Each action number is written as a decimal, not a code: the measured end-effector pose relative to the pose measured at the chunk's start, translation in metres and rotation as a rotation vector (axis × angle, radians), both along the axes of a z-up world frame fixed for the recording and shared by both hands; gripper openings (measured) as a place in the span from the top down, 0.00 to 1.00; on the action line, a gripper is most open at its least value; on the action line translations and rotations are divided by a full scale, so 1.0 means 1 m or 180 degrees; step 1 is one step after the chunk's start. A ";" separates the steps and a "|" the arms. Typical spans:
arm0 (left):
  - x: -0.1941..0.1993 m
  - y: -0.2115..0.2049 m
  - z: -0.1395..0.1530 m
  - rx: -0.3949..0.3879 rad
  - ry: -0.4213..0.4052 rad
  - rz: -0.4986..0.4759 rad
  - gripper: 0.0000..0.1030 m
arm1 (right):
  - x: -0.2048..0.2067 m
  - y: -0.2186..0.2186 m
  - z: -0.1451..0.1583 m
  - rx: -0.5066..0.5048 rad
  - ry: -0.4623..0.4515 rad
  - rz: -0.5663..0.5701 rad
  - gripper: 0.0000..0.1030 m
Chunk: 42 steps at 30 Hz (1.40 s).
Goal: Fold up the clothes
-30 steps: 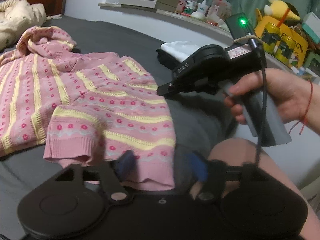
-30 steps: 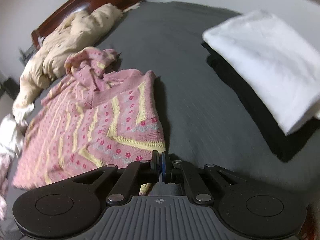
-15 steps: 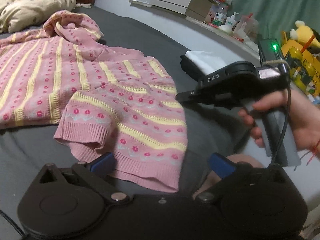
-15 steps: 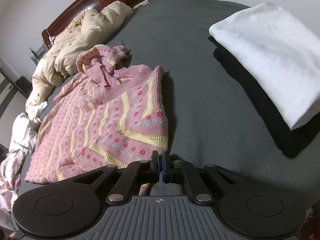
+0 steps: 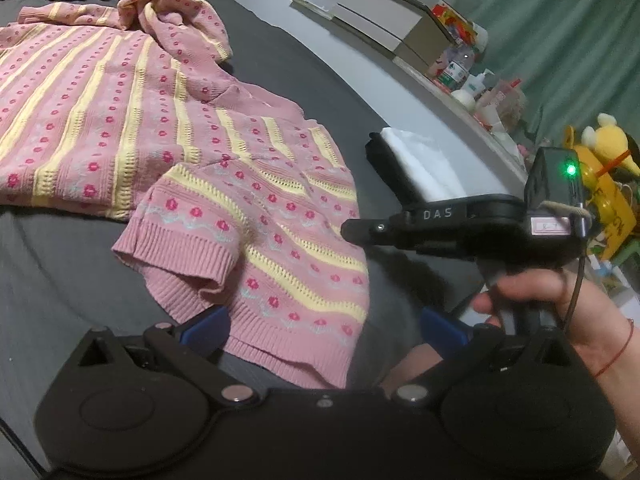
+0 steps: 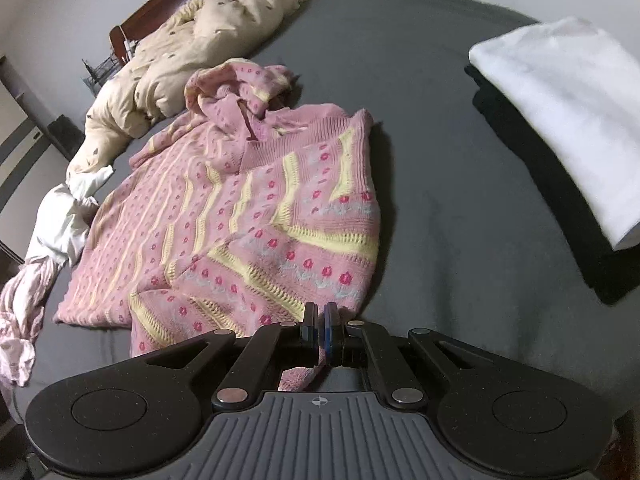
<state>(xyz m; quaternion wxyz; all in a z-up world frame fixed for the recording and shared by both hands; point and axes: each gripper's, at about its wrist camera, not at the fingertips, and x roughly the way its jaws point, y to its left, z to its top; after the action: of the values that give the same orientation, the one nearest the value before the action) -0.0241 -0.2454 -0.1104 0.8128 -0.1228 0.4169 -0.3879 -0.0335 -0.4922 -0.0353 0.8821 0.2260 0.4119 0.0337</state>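
Since a second ago my left gripper [image 5: 324, 330] has been opening: its blue fingers, which were closed in on the hem, are now standing wide apart astride the ribbed edge and touching nothing I can make out. Through the left wrist view I am seeing the pink sweater [image 5: 168, 128] lying spread on the grey bed [image 5: 64, 264], body running away toward the headboard end, with one sleeve [image 5: 256, 240] folded across toward me, its cuff nearest my left fingers. My right gripper [image 5: 362, 232] is reaching in from the right, a hand [image 5: 560, 312] squeezing its trigger. Through the right wrist view I am seeing the right gripper [image 6: 321, 322] pressed together on a strip of pink knit [image 6: 304, 376], so that corner is hanging at the near edge of the bed; the folded white and black stack [image 6: 560, 120] is sitting well apart toward the right edge. I judge the coming fold is turning on this: the sweater's long axis is running forward-left from my right tool, which alone is gripping it.
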 end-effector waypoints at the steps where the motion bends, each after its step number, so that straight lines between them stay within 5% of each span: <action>1: 0.000 0.000 0.000 0.0015 -0.0020 -0.0029 0.00 | 0.000 0.003 0.000 -0.0039 0.0000 0.0027 0.98; 9: -0.007 -0.005 0.006 0.0136 -0.0169 -0.0114 0.00 | -0.001 0.024 0.000 -0.0193 -0.0031 0.0214 0.98; 12: -0.015 -0.004 0.013 0.0097 -0.0467 -0.0173 0.00 | -0.002 0.025 0.002 -0.0140 -0.0116 0.0256 0.98; 17: -0.029 -0.017 0.019 0.0384 -0.0959 -0.0515 0.00 | -0.005 0.021 0.005 -0.0258 -0.0098 0.0289 0.97; 18: -0.032 -0.020 0.019 0.0434 -0.1010 -0.0560 0.00 | -0.005 0.021 0.005 -0.0303 -0.0079 0.0307 0.91; 20: -0.036 -0.024 0.018 0.0466 -0.1059 -0.0658 0.00 | -0.007 0.024 0.007 -0.0414 -0.0060 0.0338 0.18; 21: -0.037 -0.025 0.018 0.0466 -0.1070 -0.0700 0.00 | -0.009 0.027 0.009 -0.0465 -0.0055 0.0351 0.11; 30: -0.032 -0.028 0.016 0.0500 -0.1031 -0.0735 0.00 | -0.010 0.041 0.013 -0.0913 -0.0038 0.0427 0.10; 35: -0.029 -0.033 0.013 0.0602 -0.1067 -0.0841 0.01 | 0.001 0.035 -0.001 -0.0823 0.0289 0.0069 0.10; 37: -0.028 -0.035 0.011 0.0665 -0.1072 -0.0860 0.07 | 0.002 0.037 -0.004 -0.0918 0.0380 0.0001 0.10; 42: -0.017 -0.033 0.006 0.0716 -0.0885 -0.0821 0.41 | 0.009 0.047 -0.004 -0.1134 0.0504 0.0240 0.02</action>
<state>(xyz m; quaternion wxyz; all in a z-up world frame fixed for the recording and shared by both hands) -0.0416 -0.2789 -0.1049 0.8147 0.0777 0.3538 -0.4529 -0.0247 -0.4450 -0.0397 0.8711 0.0528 0.4876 -0.0246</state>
